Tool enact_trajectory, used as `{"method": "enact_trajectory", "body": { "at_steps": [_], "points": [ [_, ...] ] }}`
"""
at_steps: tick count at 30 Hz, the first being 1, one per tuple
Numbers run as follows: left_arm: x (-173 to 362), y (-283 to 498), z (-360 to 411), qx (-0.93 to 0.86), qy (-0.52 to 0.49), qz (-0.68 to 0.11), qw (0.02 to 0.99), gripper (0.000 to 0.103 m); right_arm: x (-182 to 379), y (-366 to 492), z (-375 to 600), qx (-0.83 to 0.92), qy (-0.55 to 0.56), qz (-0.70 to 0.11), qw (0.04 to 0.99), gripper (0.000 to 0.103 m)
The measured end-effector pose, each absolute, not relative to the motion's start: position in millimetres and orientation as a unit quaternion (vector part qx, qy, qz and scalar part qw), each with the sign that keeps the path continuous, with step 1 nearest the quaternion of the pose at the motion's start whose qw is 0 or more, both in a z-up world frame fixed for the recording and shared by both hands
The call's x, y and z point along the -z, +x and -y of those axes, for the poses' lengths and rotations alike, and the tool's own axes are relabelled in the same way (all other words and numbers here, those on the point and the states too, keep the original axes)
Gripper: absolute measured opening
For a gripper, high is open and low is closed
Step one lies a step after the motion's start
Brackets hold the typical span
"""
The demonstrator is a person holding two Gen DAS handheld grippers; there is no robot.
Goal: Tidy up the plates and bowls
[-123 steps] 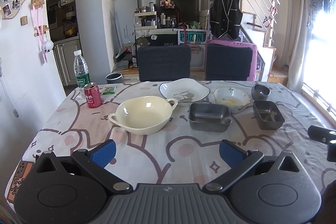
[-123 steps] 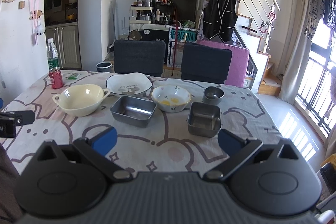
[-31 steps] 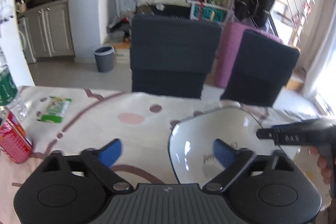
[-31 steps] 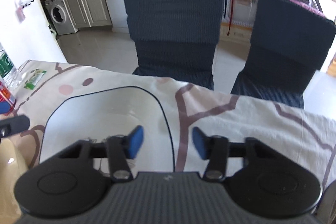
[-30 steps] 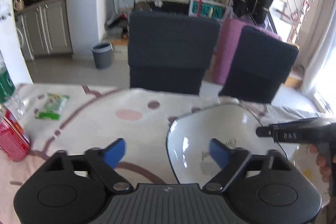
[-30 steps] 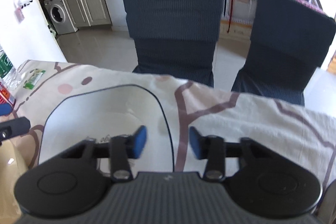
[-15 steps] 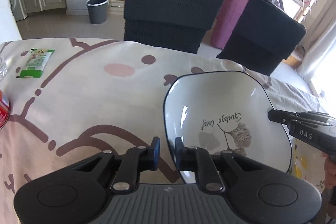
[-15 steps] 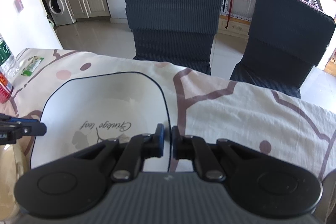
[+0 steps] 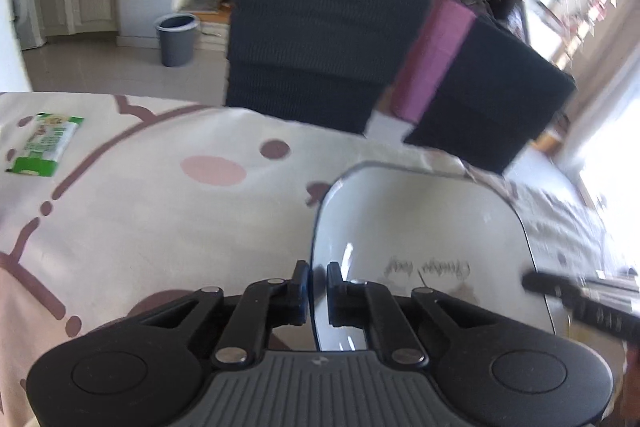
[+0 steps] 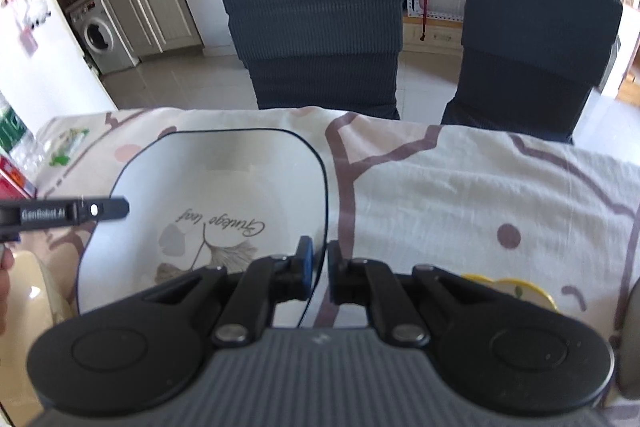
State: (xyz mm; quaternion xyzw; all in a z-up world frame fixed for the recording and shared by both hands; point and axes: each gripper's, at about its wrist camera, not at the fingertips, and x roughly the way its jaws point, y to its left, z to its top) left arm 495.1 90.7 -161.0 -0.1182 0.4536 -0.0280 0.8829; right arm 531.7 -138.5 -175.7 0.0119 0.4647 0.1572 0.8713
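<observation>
A white squarish plate (image 9: pixel 420 227) with a dark rim and a leaf drawing sits on the patterned tablecloth (image 9: pixel 160 211). My left gripper (image 9: pixel 317 269) is shut on the plate's left rim, one pad on each side of the edge. In the right wrist view the same plate (image 10: pixel 224 183) fills the left half, and my right gripper (image 10: pixel 319 247) is shut on its right rim. Each view shows the opposite gripper's black finger at the plate's far edge: the right one (image 9: pixel 560 289) and the left one (image 10: pixel 100 209).
A cream bowl (image 10: pixel 28 291) lies just left of the plate and a bowl with yellow flowers (image 10: pixel 508 287) just right of it. A red can (image 10: pixel 12 179) and green packet (image 9: pixel 44 143) lie farther left. Two dark chairs (image 10: pixel 320 27) stand behind the table.
Both grippers went from open, straddling the plate's rims, to shut on them. The left gripper came lower and closer to the table; its view is now blurred.
</observation>
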Motion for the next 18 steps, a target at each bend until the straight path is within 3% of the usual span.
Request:
{"method": "enact_trajectory", "body": {
  "at_steps": [2, 18],
  "points": [
    [162.8, 492.4, -92.8, 0.05, -0.12, -0.455, 0.881, 0.021, 177.8, 533.1, 141.3, -0.161, 0.022, -0.466, 0.87, 0.01],
    [168.9, 498.4, -89.9, 0.052, -0.113, -0.483, 0.867, 0.016, 189.7, 549.7, 139.9, -0.189, 0.037, -0.513, 0.836, 0.018]
  ]
}}
